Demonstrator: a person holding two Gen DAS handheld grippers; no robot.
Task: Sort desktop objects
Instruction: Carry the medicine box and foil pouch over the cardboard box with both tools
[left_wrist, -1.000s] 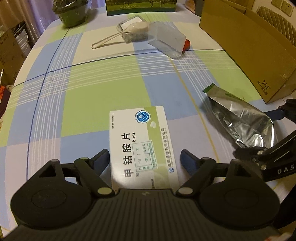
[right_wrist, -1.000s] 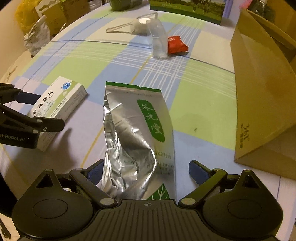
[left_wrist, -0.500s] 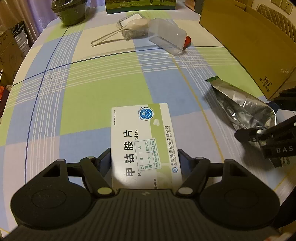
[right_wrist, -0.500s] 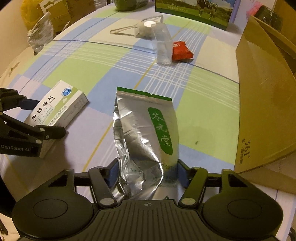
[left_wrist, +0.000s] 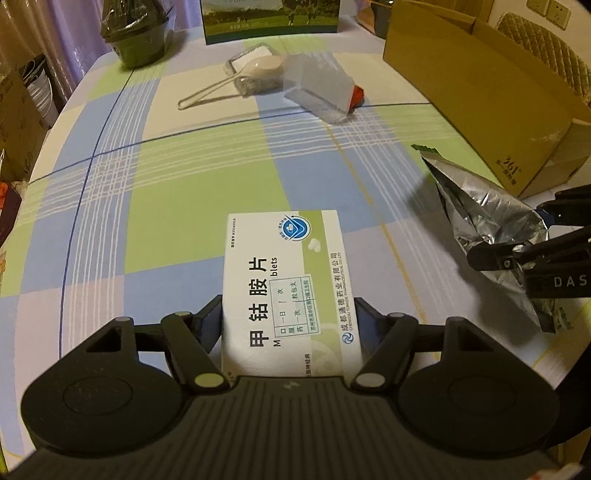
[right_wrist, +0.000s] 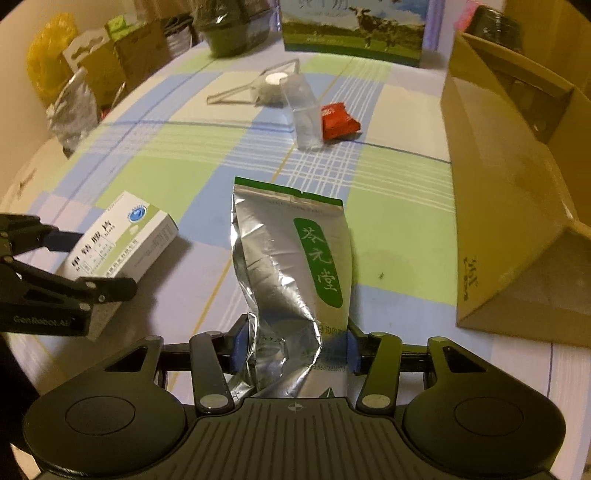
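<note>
A white medicine box (left_wrist: 284, 280) with green trim and Chinese print sits between the fingers of my left gripper (left_wrist: 290, 321), which is shut on its near end; the box is raised off the checked tablecloth, as the right wrist view shows (right_wrist: 122, 243). My right gripper (right_wrist: 293, 343) is shut on the lower end of a crumpled silver foil tea pouch (right_wrist: 291, 266) with a green label, also lifted. From the left wrist view the pouch (left_wrist: 487, 210) hangs at the right, held by the right gripper's black fingers (left_wrist: 517, 254).
An open cardboard box (right_wrist: 517, 177) stands along the right side. Farther back lie a clear plastic container (right_wrist: 303, 110), a red packet (right_wrist: 338, 120), a white scoop on a small tub (left_wrist: 255, 72), a dark wrapped pot (left_wrist: 138, 35) and a green milk carton (right_wrist: 354, 29).
Both grippers closed from open: the left onto the medicine box, the right onto the foil pouch. Both objects have since risen from the tablecloth.
</note>
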